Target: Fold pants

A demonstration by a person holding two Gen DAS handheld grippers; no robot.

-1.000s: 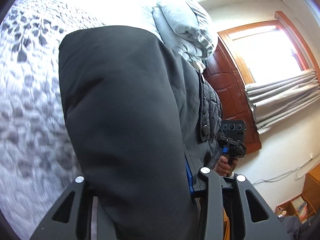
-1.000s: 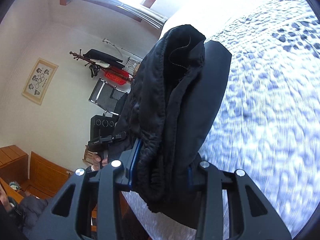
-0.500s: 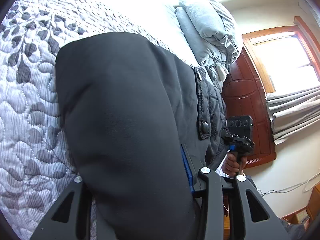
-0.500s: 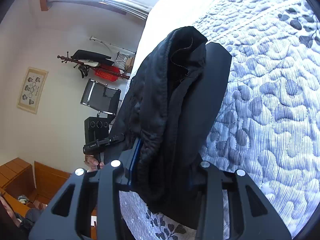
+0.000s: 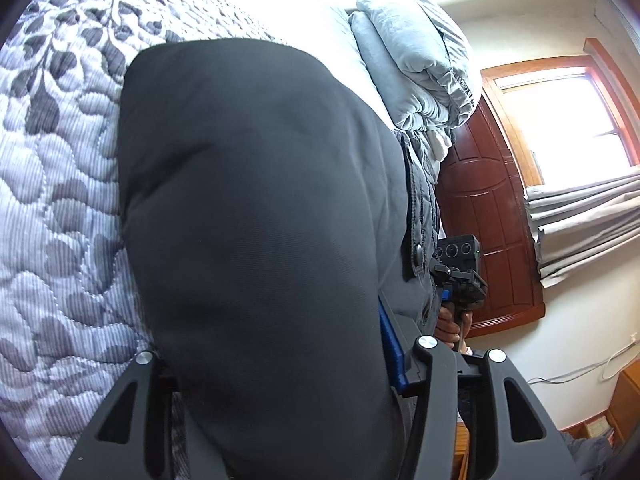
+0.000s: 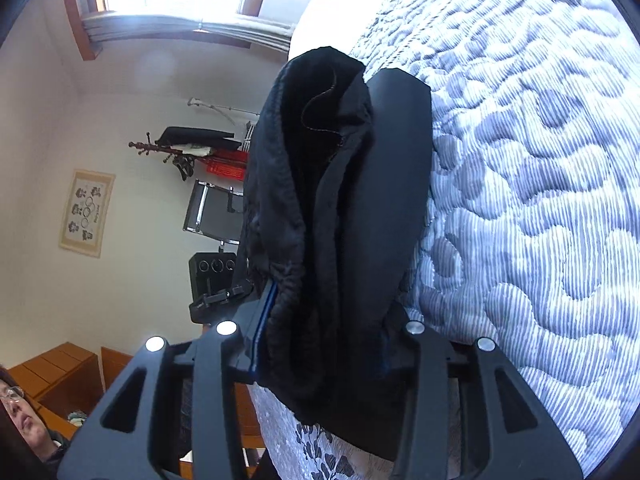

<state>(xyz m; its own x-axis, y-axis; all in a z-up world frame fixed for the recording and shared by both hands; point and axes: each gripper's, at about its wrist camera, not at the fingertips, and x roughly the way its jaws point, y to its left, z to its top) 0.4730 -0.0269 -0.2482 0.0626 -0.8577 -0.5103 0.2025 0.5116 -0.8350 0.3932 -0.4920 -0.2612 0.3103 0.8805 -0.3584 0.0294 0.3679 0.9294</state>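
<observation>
- Left gripper (image 5: 276,360): a thick fold of the dark pants (image 5: 256,216) fills the gap between its jaws. The jaws have just been widening with the cloth between them; whether the pads press on it at this moment cannot be told, since the fabric hides them.
- Right gripper (image 6: 320,336): a bunched, ribbed edge of the pants (image 6: 320,208), probably the waistband, stands between its jaws. These jaws too have just been opening; the cloth looks lightly clasped, yet the contact itself is covered, so the hold cannot be told for sure.
- Place of the pants: the garment hangs from both grippers, close over the quilt (image 5: 52,208), whose leaf pattern shows sharp on the outer side of each view. Whether the lower fold already rests on the quilt is hidden.
- Other things: a stack of grey bedding (image 5: 416,60) lies at the far end of the bed; the right gripper's handle, held in a hand (image 5: 450,326), shows beside the pants in the left view.
- Step in hand, as a judgement: laying the doubled pants down on the bed, at the start of release.
- Next move, as a judgement: it calls for opening both jaws fully, then drawing them back level and evenly, so that no pad drags the top layer askew.
</observation>
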